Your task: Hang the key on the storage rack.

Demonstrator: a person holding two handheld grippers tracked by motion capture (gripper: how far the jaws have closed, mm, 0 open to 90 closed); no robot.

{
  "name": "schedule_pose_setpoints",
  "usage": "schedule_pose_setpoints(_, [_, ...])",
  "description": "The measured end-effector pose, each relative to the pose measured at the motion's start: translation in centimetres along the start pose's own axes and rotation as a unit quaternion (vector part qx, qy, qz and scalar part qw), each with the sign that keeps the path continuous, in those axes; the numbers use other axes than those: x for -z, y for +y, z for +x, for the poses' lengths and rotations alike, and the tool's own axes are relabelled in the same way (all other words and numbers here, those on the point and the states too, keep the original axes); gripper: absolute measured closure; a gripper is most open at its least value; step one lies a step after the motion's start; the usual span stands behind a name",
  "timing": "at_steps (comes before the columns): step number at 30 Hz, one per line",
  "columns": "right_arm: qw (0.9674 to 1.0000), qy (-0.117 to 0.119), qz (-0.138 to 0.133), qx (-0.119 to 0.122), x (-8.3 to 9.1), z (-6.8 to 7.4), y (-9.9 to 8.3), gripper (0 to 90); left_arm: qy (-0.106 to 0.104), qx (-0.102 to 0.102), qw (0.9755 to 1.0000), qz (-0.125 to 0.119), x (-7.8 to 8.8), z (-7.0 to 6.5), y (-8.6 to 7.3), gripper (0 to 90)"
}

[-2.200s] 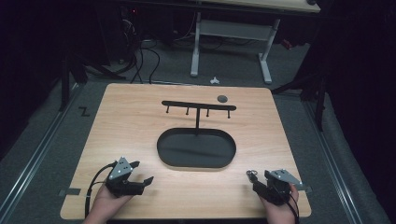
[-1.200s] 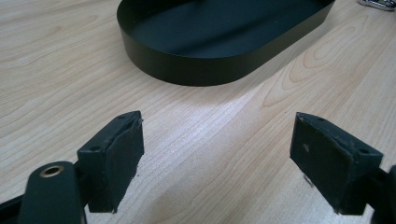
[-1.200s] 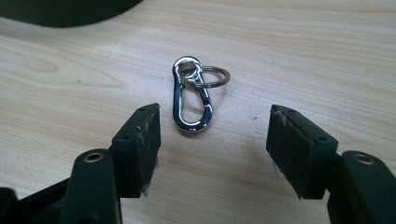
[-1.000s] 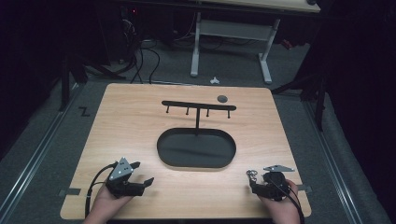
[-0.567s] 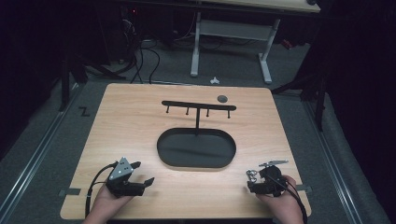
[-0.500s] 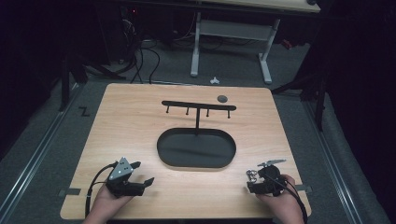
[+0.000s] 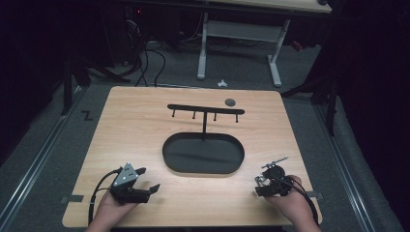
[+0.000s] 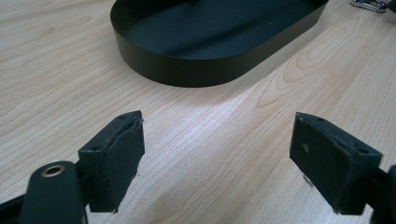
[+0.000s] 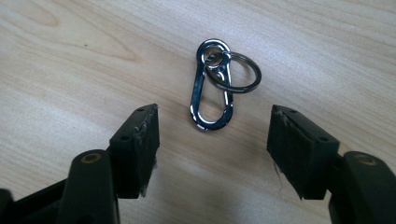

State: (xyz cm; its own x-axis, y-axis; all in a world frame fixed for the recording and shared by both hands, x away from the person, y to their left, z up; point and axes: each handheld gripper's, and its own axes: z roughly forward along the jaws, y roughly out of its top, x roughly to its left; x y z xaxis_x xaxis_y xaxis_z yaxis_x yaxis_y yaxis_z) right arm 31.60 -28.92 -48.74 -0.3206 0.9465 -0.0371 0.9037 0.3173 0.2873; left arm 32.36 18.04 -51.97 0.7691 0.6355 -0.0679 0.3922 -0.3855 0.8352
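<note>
My right gripper (image 9: 212, 151) hangs tilted over the table (image 7: 135, 125) at its near right corner, jaws spread wide with nothing between them; the carabiner (image 9: 210, 91) lies flat on the wood just ahead of the gap, a split key ring (image 9: 240, 70) threaded through its small eye; nothing touches it yet. In the high view the clip is a tiny glint by my right gripper (image 7: 271, 182), too small to read there.

My left gripper (image 8: 215, 163) is also parted and empty, resting near the left front edge, aimed at the black oval tray (image 8: 154, 51); the hook rack (image 7: 205, 110) rises from the tray's far side; a small dark disc (image 7: 230, 102) sits beyond it.

Handling, my guess: polished metal, light, stiff, not fragile, but slick and thin; lying flat it gives the pads little height, so it could skate or flip; I'd pinch across the two long sides at the body's middle, away from the loose ring, which will swing freely.

Writing: none legible; no brand or label on clip, ring, tray or pads.
</note>
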Motion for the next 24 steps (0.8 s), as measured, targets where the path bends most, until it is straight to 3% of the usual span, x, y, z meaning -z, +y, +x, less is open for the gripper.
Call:
schedule_pose_setpoints(13, [0.9999,0.004,0.011,0.001,-0.2,-0.4,1.4,55.6,-0.002,-0.003,1.0,0.003,0.0,0.0,0.0,18.9])
schedule_pose_setpoints(24, [0.9998,0.0,-0.008,0.02,-0.1,0.4,2.7,55.7,-0.003,-0.004,1.0,0.006,-0.1,-0.1,0.0,19.1])
